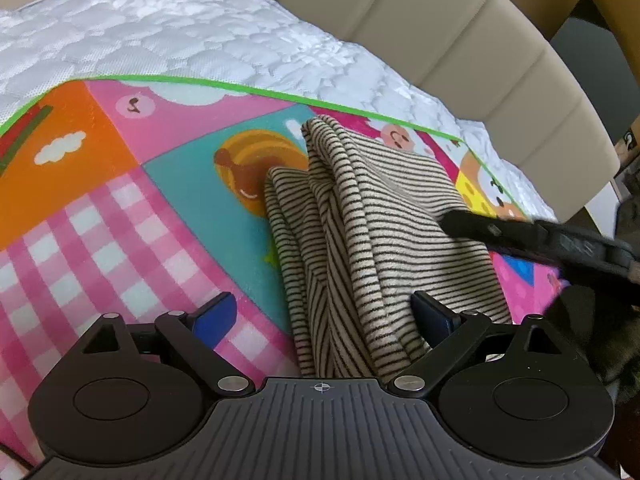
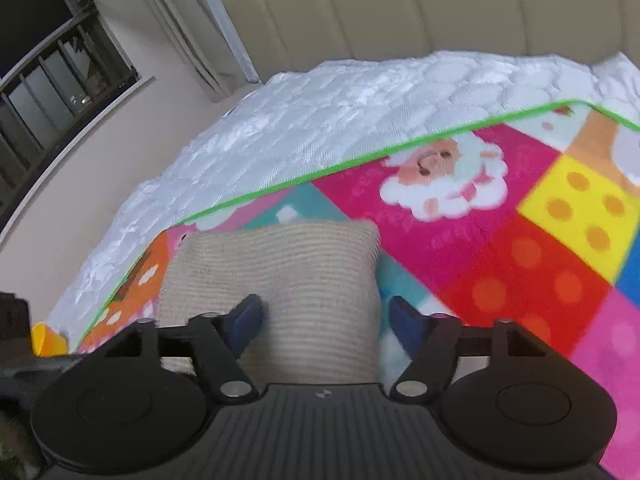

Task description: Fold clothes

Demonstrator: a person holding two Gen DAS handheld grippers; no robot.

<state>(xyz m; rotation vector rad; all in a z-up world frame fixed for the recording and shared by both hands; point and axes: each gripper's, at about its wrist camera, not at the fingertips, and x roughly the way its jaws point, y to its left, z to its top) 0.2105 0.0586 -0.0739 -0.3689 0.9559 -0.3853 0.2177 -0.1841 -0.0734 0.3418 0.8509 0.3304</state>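
Observation:
A beige garment with thin dark stripes [image 1: 360, 216] lies folded into a narrow bundle on the colourful play mat [image 1: 120, 184]. My left gripper [image 1: 324, 316] is open at the bundle's near end. Its left blue pad [image 1: 216, 314] hangs over bare mat and its right pad [image 1: 430, 314] rests against the fabric's right side. My right gripper [image 1: 472, 226] reaches in from the right, its dark fingers over the garment's right edge. In the right wrist view the same garment [image 2: 280, 264] looks blurred, and my right gripper [image 2: 326, 322] stands open above it, one blue pad [image 2: 246, 320] over the cloth.
The mat has a green border [image 1: 248, 88] and lies on a white quilted mattress [image 1: 160, 28]. A padded beige headboard [image 1: 460, 40] stands behind. A window with dark bars [image 2: 48, 80] and a yellow object [image 2: 46, 340] are at the left in the right wrist view.

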